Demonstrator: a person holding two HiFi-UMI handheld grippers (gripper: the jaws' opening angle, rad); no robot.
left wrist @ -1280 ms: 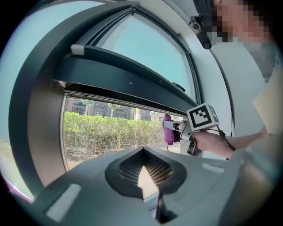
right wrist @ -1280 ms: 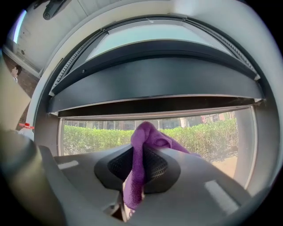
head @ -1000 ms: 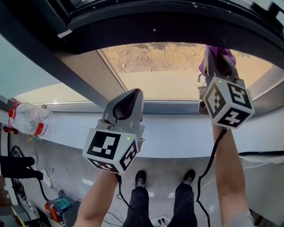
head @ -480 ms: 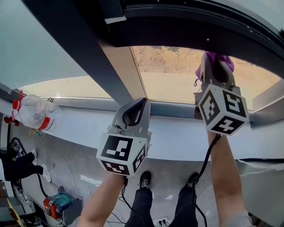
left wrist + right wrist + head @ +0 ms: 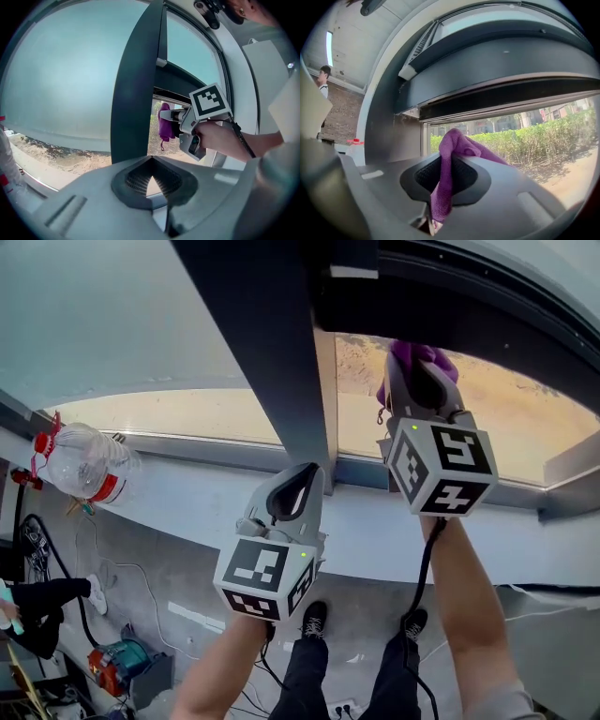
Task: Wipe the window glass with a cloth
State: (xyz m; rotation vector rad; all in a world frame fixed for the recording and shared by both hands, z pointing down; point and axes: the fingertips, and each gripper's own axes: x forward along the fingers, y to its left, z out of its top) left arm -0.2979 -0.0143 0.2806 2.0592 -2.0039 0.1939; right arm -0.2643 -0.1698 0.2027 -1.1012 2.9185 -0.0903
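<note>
My right gripper (image 5: pixel 415 360) is raised against the window glass (image 5: pixel 511 423), shut on a purple cloth (image 5: pixel 419 356) that bunches out past its tips. In the right gripper view the cloth (image 5: pixel 449 165) hangs pinched between the jaws, with the glass (image 5: pixel 525 140) and hedges just beyond. My left gripper (image 5: pixel 294 486) is lower, over the sill by the foot of the dark window post (image 5: pixel 272 352). It is shut and holds nothing. The left gripper view shows its closed tips (image 5: pixel 151 160), and beyond them the post (image 5: pixel 136 93) and the cloth (image 5: pixel 163 123).
A clear plastic bottle (image 5: pixel 86 465) with a red cap lies on the white sill (image 5: pixel 178 507) at the left. A dark upper frame (image 5: pixel 469 296) runs above the open pane. Below are the person's legs, cables and floor clutter (image 5: pixel 117 667).
The right gripper has carried the cloth left along the glass, much closer to the dark post. The left gripper stays low by the sill, still shut.
</note>
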